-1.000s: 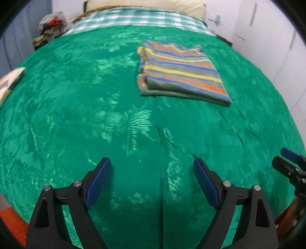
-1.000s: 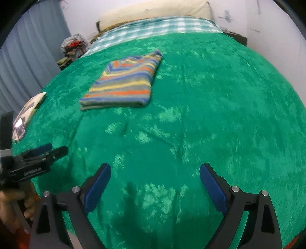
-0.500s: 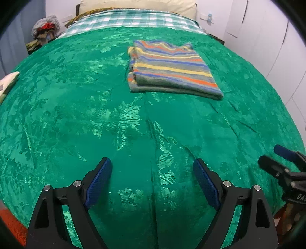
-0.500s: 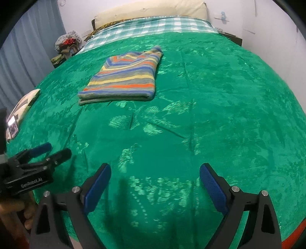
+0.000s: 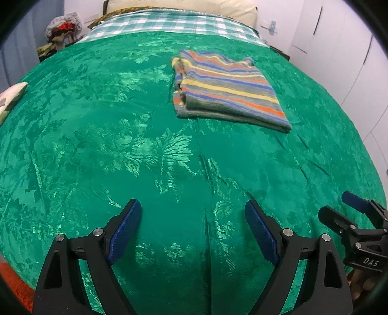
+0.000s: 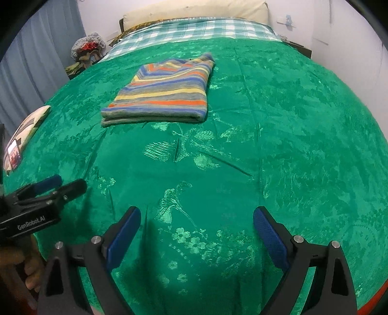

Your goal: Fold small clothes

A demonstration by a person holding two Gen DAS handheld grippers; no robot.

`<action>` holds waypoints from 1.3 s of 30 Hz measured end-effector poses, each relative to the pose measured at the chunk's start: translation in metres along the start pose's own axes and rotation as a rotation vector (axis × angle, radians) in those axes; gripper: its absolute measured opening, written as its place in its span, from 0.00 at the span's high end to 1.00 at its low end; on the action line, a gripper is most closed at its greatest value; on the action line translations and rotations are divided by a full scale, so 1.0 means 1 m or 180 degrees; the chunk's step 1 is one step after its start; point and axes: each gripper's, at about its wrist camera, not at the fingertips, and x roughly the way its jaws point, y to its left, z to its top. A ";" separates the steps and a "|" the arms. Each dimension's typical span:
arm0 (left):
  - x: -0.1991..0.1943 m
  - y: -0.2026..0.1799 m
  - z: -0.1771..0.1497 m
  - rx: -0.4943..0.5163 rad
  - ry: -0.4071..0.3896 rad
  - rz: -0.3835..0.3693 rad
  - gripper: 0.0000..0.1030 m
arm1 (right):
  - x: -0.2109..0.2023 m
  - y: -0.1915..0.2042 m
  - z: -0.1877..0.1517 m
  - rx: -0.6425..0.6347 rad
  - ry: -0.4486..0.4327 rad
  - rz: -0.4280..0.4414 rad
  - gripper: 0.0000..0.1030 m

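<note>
Fingers (image 5: 126,230) of both grippers spread, empty, over glossy green floral bedspread (image 5: 121,150); folded striped knit garment (image 5: 225,89) lies mid-bed, flat rectangle.

Striped garment (image 5: 225,89), green floral bedspread (image 5: 97,150)

A folded garment (image 5: 225,89) lies on the bedspread (image 5: 97,145), with a pillow (image 5: 179,6) behind it at the headboard end.

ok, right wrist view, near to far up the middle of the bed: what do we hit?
right gripper, open and empty → bare green bedspread → folded striped garment → checked sheet → cream pillow at the wall.
</note>
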 end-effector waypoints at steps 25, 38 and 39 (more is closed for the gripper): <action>-0.001 0.004 -0.004 0.0043 0.0007 0.0042 0.14 | 0.004 0.012 0.003 -0.0047 -0.0008 0.0007 0.10; 0.003 0.002 -0.005 0.0081 0.0045 0.0074 0.13 | 0.007 0.002 0.000 0.0052 -0.0007 0.0051 0.10; 0.003 0.003 -0.005 0.0074 0.0063 0.0062 0.13 | 0.008 0.001 -0.001 0.0063 0.0003 0.0066 0.10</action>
